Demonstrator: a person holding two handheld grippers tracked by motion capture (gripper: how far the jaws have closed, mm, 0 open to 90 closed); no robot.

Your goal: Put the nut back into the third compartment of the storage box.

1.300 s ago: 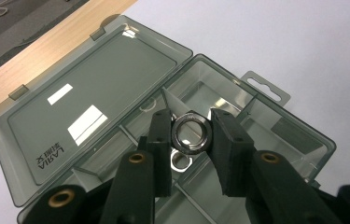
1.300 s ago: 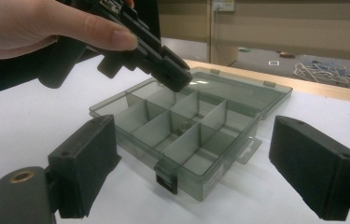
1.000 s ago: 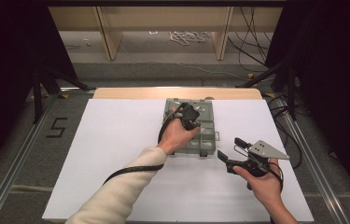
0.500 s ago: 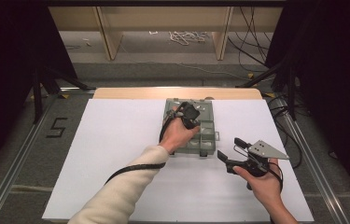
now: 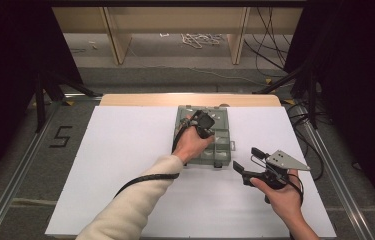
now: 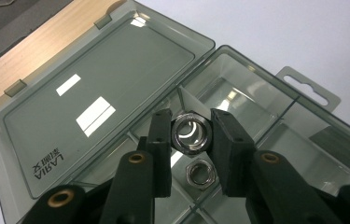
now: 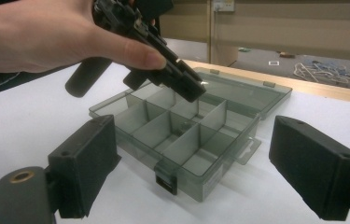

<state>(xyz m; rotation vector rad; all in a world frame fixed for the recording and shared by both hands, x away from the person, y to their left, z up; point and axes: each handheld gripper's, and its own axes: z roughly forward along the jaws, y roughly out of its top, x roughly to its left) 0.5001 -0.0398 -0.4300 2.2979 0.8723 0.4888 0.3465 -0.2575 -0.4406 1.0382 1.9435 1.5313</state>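
With the left gripper (image 6: 190, 135) pinching a shiny steel hex nut (image 6: 190, 134) just above the smoky clear plastic compartment box (image 6: 303, 121), lower square over one cell before spreading; right gripper (image 7: 193, 177) idles spread nearby.

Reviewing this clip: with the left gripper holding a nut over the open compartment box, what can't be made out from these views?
- High view: the nut is hidden by the left hand and left gripper.
- Left gripper view: the jaws cover the flanks of the held nut; the near compartments of the box are cut off by the bottom edge.
- Right gripper view: the loose second nut is hidden behind the box dividers.
- The right gripper is open.
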